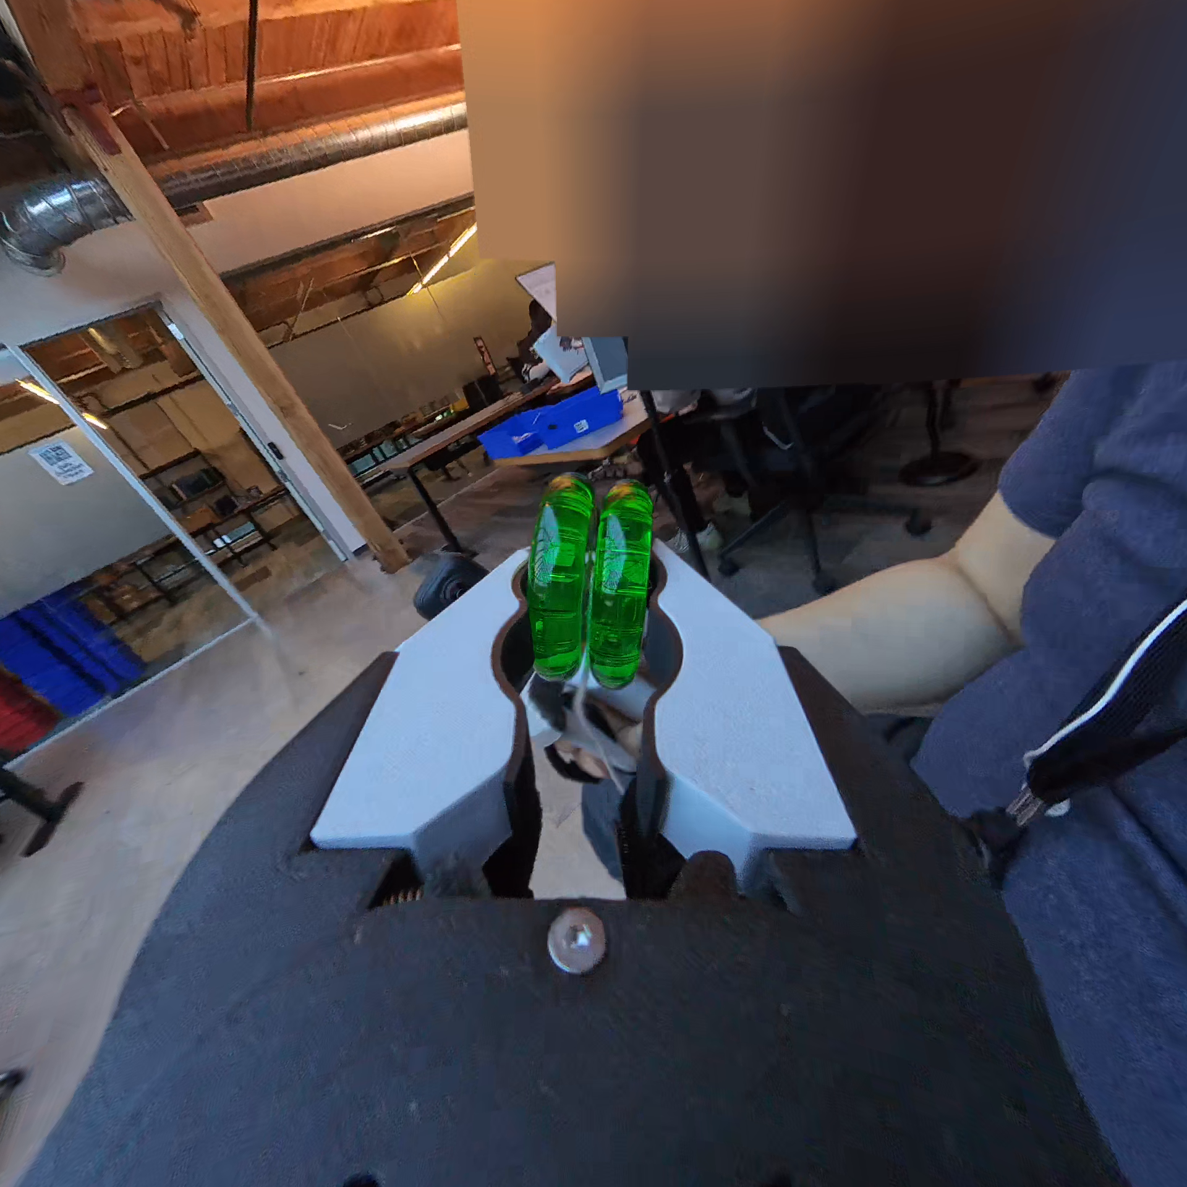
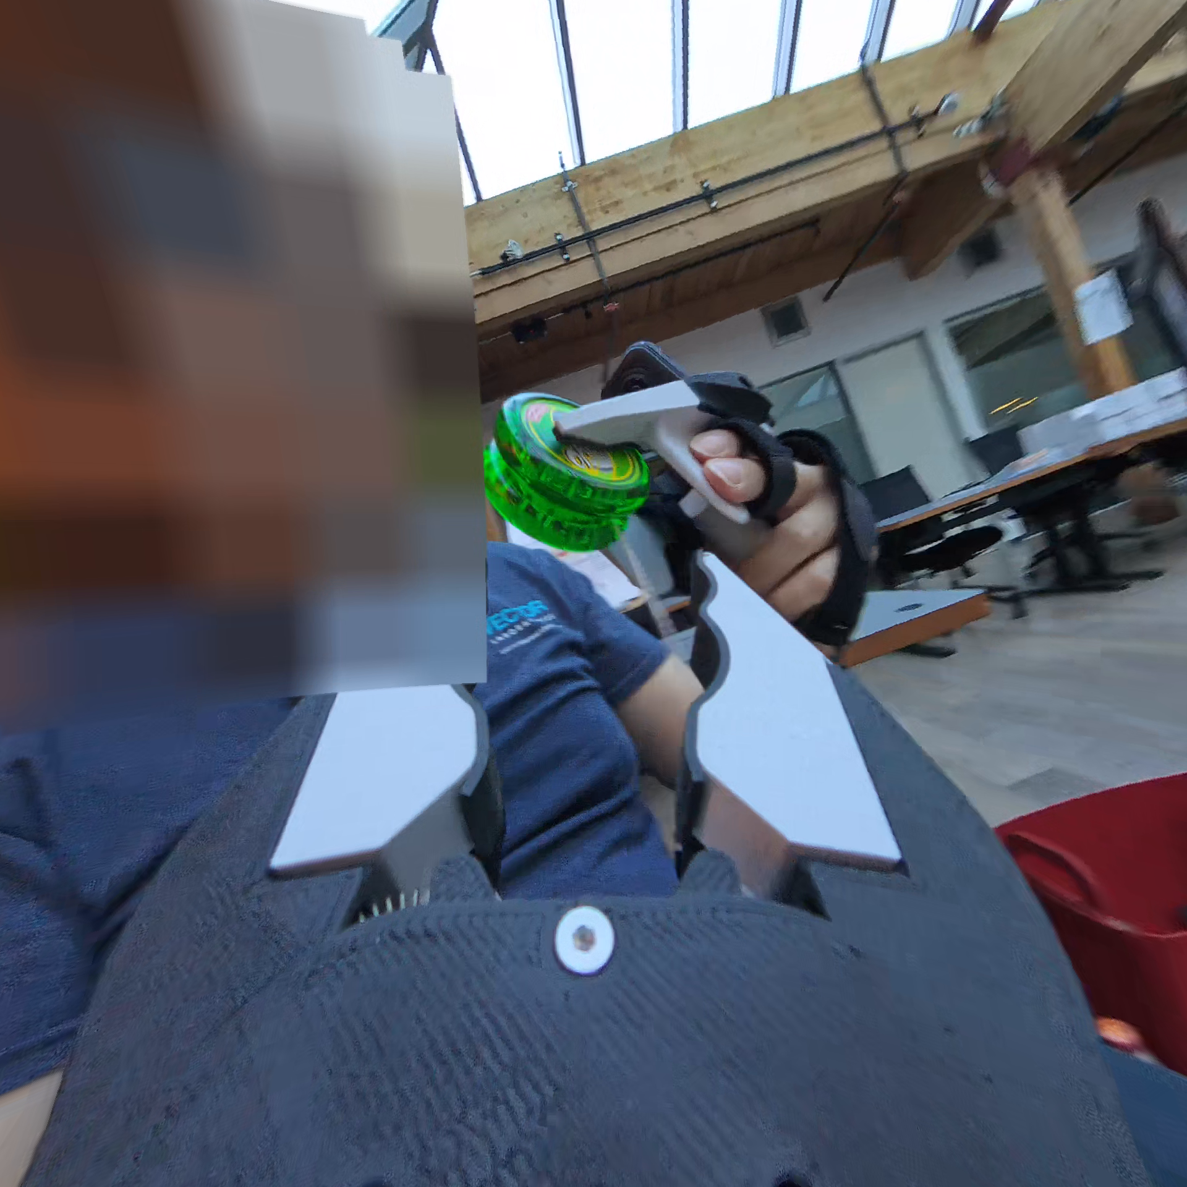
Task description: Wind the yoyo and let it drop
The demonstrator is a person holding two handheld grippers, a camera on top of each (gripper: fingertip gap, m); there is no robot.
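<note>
The left claw (image 1: 588, 616) is clamped on the green yoyo (image 1: 589, 581), one grey finger (image 1: 449, 700) pressed flat against each outer face, so the two translucent halves stand edge-on to its camera with the groove running straight down the middle. A thin white string (image 1: 594, 726) leaves the bottom of that groove and trails down between the fingers towards the person's lap; where its free end goes I cannot tell (it vanishes behind the claw body). In the right wrist view the same yoyo (image 2: 565, 472) shows up in the air, held out in front of the person's blue shirt (image 2: 565, 694), with a hand (image 2: 777, 514) wrapped round the left tool's handle.

The right claw (image 2: 588, 719) stands apart with nothing between its fingers, well short of the yoyo and pointing up past it.

Judging by this, the winding is the step in hand, and it looks barely begun or between turns. To do it well, I would keep the left grip square on the faces and off the groove, so the string has a free channel. The right claw needs to pinch the string close below the yoyo, keep it lightly taut, and lay each turn into the groove rather than over a rim. Slack is the likely spoiler (loose coils slip off and the drop will stall). Only once the string is used up should the left grip part.
</note>
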